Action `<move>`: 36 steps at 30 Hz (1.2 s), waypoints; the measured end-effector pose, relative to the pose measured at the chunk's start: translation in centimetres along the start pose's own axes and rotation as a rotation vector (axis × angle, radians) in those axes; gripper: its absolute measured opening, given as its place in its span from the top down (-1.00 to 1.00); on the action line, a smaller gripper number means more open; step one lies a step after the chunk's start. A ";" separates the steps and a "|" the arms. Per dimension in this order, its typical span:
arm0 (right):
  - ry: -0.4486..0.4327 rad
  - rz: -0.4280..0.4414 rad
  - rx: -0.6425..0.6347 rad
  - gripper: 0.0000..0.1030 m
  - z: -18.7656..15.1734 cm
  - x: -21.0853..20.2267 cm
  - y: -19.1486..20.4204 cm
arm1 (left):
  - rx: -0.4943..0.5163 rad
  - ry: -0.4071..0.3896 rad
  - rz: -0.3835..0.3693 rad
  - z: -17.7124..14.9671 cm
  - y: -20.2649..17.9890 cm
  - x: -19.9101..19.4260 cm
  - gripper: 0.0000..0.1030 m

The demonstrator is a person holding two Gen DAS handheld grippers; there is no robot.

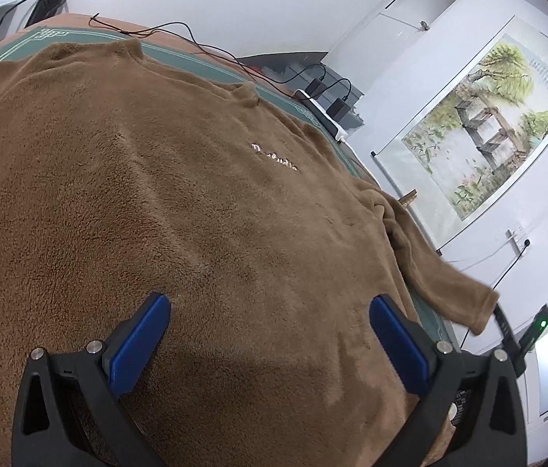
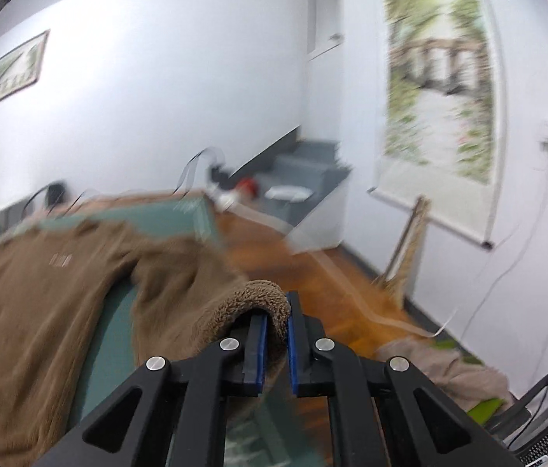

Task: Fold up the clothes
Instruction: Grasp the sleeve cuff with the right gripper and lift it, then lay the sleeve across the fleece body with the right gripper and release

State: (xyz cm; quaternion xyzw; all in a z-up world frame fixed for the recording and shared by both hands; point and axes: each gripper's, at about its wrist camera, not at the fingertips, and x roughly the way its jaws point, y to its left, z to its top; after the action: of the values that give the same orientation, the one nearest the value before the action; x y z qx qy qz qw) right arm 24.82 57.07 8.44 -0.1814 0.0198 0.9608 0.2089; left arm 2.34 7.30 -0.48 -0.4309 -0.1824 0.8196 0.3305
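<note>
A brown fleece sweater (image 1: 180,202) with pale lettering on the chest lies spread front-up over a green table mat (image 1: 180,52). My left gripper (image 1: 270,307) hovers open just above its lower body, blue pads wide apart with nothing between them. One sleeve (image 1: 449,284) stretches out past the table's right edge. In the right wrist view my right gripper (image 2: 277,311) is shut on the cuff of that sleeve (image 2: 250,303), lifted off the mat. The sweater's body (image 2: 40,280) lies to the left, blurred by motion.
Black cables (image 1: 180,35) and a white power strip (image 1: 320,113) with chargers lie along the table's far edge. A scroll painting (image 1: 484,124) hangs on the white wall. Wooden floor (image 2: 312,272), a grey cabinet (image 2: 305,183) and a cloth heap (image 2: 441,366) lie beyond the table.
</note>
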 end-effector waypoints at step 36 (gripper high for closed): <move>-0.273 0.387 0.018 0.82 18.5 -3.8 12.8 | -0.018 0.013 0.053 0.6 -1.0 -1.9 -1.00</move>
State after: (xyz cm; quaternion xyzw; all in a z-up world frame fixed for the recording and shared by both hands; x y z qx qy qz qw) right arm 16.52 46.02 26.56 -0.0409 0.0344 0.9983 0.0231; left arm 2.99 6.67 1.50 -0.4438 -0.1762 0.8237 0.3059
